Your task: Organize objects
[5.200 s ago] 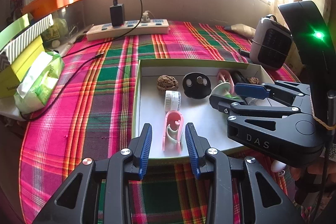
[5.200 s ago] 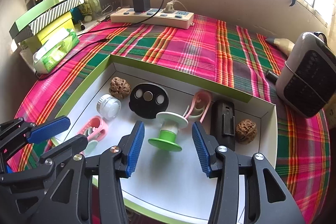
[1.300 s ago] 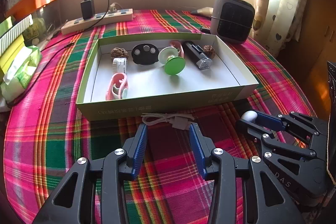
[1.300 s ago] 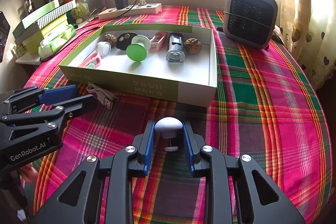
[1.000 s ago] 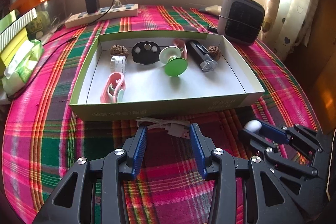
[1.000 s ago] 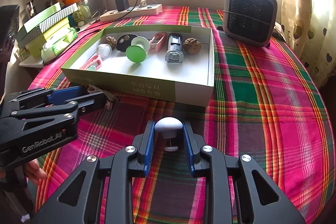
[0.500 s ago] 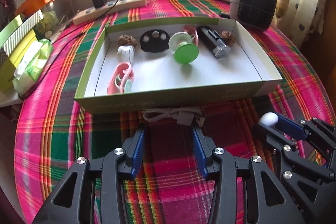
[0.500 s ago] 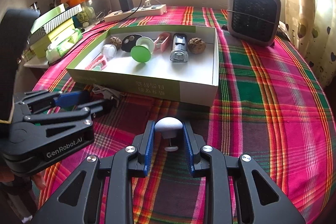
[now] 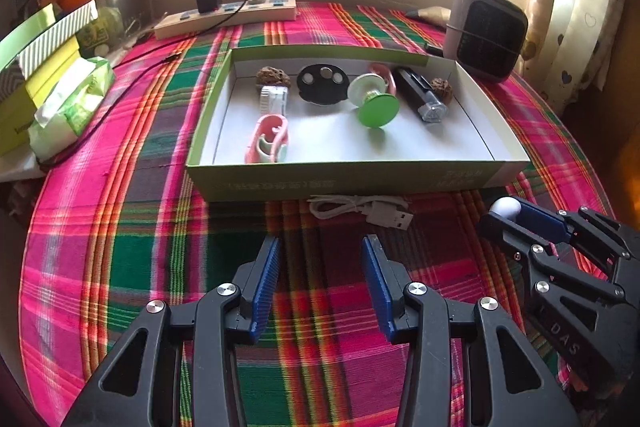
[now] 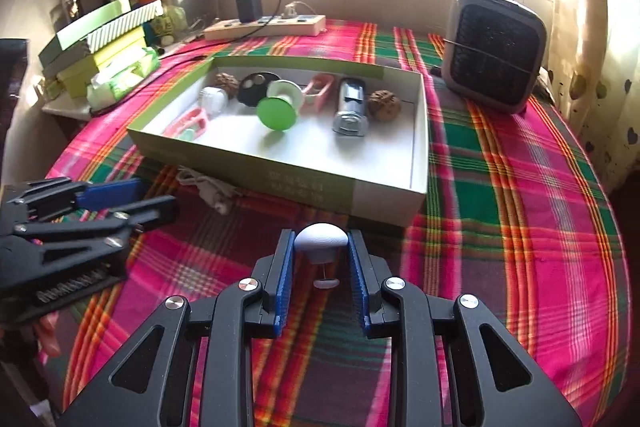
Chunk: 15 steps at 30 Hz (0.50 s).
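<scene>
Nearest me, the right hand-held gripper (image 10: 321, 259) is clamped on a small white mushroom-shaped knob (image 10: 321, 237), held above the plaid cloth of the counter (image 10: 520, 227) near its front edge, while the left hand-held gripper (image 9: 320, 279) hangs beside it with its blue pads spread and nothing between them. Just beyond the left one a coiled white USB cable (image 9: 360, 211) lies on the cloth against the front wall of a shallow green box (image 9: 344, 179). Inside the box lie a pink clip (image 9: 267, 139), a green-and-white spool (image 9: 374, 101), a black disc (image 9: 323, 83), a dark cylinder (image 9: 420, 95) and two walnuts, and past it, toward the far edge, stand a power strip (image 9: 228, 17) and a small heater (image 9: 486, 33).
</scene>
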Tool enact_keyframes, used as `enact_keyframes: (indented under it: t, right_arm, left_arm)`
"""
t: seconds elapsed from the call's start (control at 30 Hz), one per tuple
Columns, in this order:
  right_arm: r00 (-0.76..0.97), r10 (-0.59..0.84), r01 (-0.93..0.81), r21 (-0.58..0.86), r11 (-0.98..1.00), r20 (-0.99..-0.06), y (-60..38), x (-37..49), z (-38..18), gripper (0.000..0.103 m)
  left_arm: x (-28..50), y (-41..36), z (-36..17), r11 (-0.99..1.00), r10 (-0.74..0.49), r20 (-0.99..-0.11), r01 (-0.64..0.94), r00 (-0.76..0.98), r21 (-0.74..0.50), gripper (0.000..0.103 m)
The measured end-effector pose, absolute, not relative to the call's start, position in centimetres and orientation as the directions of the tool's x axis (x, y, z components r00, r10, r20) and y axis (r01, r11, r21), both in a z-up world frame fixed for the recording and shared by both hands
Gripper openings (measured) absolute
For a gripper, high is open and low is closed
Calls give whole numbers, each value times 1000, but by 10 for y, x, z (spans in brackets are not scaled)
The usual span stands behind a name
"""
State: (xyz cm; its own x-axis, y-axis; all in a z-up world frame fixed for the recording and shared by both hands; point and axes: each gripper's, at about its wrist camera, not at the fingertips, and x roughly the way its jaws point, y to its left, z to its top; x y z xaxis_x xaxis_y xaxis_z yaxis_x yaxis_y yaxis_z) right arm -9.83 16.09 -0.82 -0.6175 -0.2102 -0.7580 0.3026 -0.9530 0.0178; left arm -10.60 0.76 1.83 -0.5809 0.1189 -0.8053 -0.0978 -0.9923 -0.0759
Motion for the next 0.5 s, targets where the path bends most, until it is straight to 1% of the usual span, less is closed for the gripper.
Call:
enact_keyframes:
  t: [0.17, 0.27, 0.37, 0.5]
  right_arm:
    - [-613, -186, 290, 0, -957, -768, 163, -102, -11, 27]
    - [-604, -170, 283, -10, -959, -778, 162, -103, -15, 27]
    - [-604, -170, 280, -8, -960, -779, 163, -103, -16, 27]
    - [-601, -171, 277, -3, -961, -781, 164, -104, -16, 28]
  left_arm:
    - [-112, -8, 18, -986, 164, -786, -84, -596, -142, 41]
    - [-118, -10, 17, -978, 209, -775, -107, -597, -181, 41]
    - [-120, -9, 17, -973, 230, -759, -130, -609, -190, 41]
    - [-125, -1, 14, -959, 280, -750, -204, -599, -196, 41]
